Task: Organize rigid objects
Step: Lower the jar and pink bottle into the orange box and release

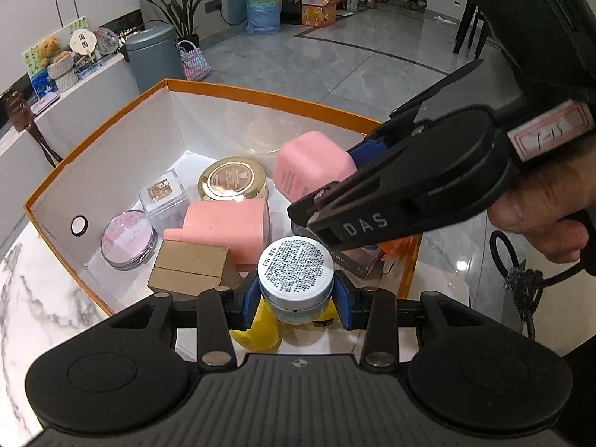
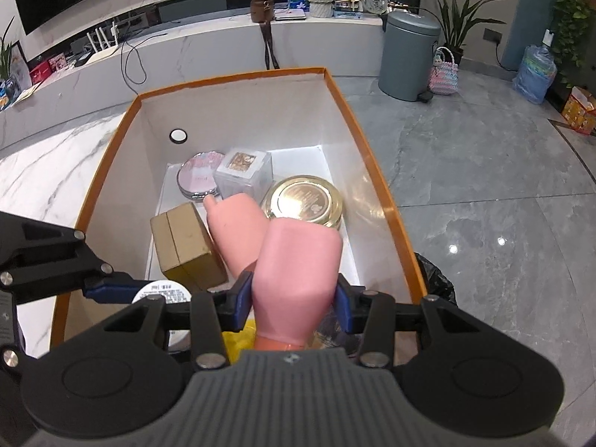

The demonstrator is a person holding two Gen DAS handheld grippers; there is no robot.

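Observation:
An orange-rimmed white box stands on the marble table. My left gripper is shut on a pale blue jar with a printed white label, held over the box's near end. My right gripper is shut on a pink bottle, tilted over the box's right side. In the left wrist view the same pink bottle hangs above the box floor. Inside lie a second pink bottle, a gold-lidded jar, a clear cube case, a pink compact and a cardboard box.
A yellow object lies under the left gripper. A grey bin and a woven bag stand on the floor beyond the table. A black bag sits beside the box's right wall. A long white counter runs behind.

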